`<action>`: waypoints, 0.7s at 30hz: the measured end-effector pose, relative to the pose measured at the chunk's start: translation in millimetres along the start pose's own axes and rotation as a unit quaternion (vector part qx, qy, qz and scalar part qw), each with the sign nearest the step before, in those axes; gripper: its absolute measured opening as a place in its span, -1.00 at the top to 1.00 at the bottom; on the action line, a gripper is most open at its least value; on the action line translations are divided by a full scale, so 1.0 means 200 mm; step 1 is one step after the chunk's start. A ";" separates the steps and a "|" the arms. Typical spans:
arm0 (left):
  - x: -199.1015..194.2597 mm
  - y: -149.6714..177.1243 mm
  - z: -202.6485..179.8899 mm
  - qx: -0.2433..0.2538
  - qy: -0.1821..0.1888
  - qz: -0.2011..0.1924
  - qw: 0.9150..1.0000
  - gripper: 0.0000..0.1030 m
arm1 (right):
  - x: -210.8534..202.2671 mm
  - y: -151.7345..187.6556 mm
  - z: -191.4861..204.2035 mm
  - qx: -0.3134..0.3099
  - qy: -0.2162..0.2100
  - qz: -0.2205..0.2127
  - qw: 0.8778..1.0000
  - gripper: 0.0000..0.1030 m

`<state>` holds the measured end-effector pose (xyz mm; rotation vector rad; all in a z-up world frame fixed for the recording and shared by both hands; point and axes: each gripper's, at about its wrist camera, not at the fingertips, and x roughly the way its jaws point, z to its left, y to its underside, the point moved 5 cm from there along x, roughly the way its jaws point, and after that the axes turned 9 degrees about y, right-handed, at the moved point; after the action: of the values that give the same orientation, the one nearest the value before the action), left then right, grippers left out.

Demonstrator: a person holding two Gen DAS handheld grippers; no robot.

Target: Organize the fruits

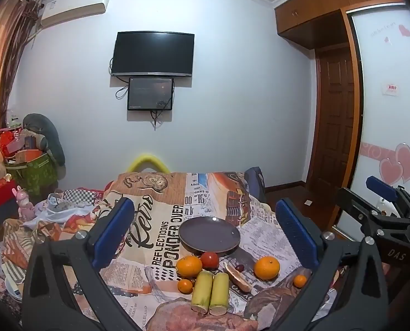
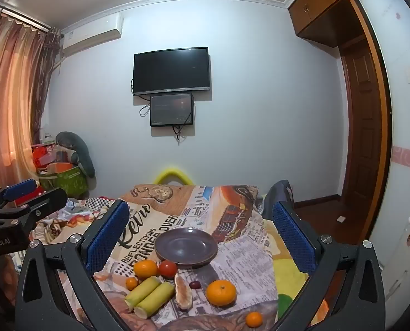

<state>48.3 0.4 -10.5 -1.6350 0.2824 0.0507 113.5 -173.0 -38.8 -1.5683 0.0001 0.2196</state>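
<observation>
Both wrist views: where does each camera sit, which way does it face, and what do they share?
Left wrist: on the left gripper, facing slightly down over the printed cloth toward the TV wall; own open blue fingers frame the view, and the right gripper shows at the right edge.
Right wrist: on the right gripper, same heading; own open fingers, with the left gripper at the left edge.
Shared: empty plate, oranges, tomato, TV.

Beyond the left claw's right finger, the right gripper (image 1: 381,193) is cut by the frame edge; the small orange (image 1: 299,280) sits half hidden behind that finger
</observation>
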 end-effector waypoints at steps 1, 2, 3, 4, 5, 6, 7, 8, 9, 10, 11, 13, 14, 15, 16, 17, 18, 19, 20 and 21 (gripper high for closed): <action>0.01 0.00 0.00 0.004 -0.001 0.009 1.000 -1.00 | 0.00 0.00 0.00 0.000 0.000 0.001 1.000 -1.00; 0.01 0.00 0.00 0.003 0.000 0.008 1.000 -1.00 | 0.00 0.00 0.00 0.001 0.000 0.001 1.000 -1.00; 0.01 0.00 0.00 0.002 0.000 0.006 1.000 -1.00 | 0.00 0.00 0.00 0.001 0.001 0.002 1.000 -1.00; 0.01 0.00 0.00 0.001 -0.001 0.005 1.000 -1.00 | 0.00 0.00 0.00 0.001 0.000 0.003 1.000 -1.00; 0.01 -0.01 0.00 0.000 -0.001 0.004 1.000 -1.00 | 0.00 0.00 0.00 0.001 0.001 0.002 1.000 -1.00; 0.01 -0.01 0.00 -0.001 -0.002 0.003 1.000 -1.00 | 0.00 0.00 0.00 0.001 0.001 0.002 1.000 -1.00; 0.01 -0.01 0.00 -0.002 -0.004 0.001 1.000 -1.00 | 0.00 0.00 0.00 0.001 0.001 0.002 1.000 -1.00; 0.02 -0.01 0.00 -0.003 -0.006 -0.001 1.000 -1.00 | 0.00 0.00 -0.01 0.001 0.001 0.002 1.000 -1.00; 0.01 0.03 -0.01 0.002 0.001 -0.001 1.000 -1.00 | 0.00 0.00 -0.01 0.002 0.001 0.002 1.000 -1.00; 0.01 0.03 -0.01 0.002 0.002 -0.002 1.000 -1.00 | -0.01 0.00 -0.01 0.003 0.001 0.002 1.000 -1.00; 0.01 0.03 -0.01 0.002 0.001 -0.003 1.000 -1.00 | -0.01 0.00 0.00 0.003 0.001 0.002 1.000 -1.00; 0.01 0.03 -0.01 0.000 0.001 -0.004 1.000 -1.00 | 0.00 0.00 -0.02 0.004 0.001 0.002 1.000 -1.00; 0.00 0.01 -0.02 0.004 0.005 -0.001 1.000 -1.00 | 0.00 0.00 -0.02 0.005 0.001 0.002 1.000 -1.00; -0.01 0.00 -0.02 0.004 0.005 0.000 1.000 -1.00 | 0.00 0.00 -0.01 0.005 0.001 0.002 1.000 -1.00; -0.01 0.00 -0.02 0.004 0.005 0.000 1.000 -1.00 | 0.00 0.00 -0.01 0.005 0.001 0.003 1.000 -1.00; -0.01 0.00 -0.02 0.004 0.004 0.000 1.000 -1.00 | 0.00 0.00 -0.01 0.005 0.001 0.003 1.000 -1.00; 0.00 0.00 -0.02 0.003 0.005 0.001 1.000 -1.00 | -0.01 -0.01 -0.01 0.004 0.000 0.002 1.000 -1.00; 0.00 0.00 -0.02 0.003 0.005 0.002 1.000 -1.00 | -0.01 0.00 -0.02 0.004 0.001 0.001 1.000 -1.00; 0.00 0.01 -0.01 0.002 0.005 0.002 1.000 -1.00 | -0.01 0.00 -0.02 0.004 0.001 0.001 1.000 -1.00; 0.00 0.01 -0.01 0.002 0.006 0.003 1.000 -1.00 | -0.02 -0.01 -0.01 0.005 0.001 0.003 1.000 -1.00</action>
<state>48.2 -2.7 -11.4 -1.6309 0.2954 0.0454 110.3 -175.4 -37.1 -1.5594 0.0066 0.2229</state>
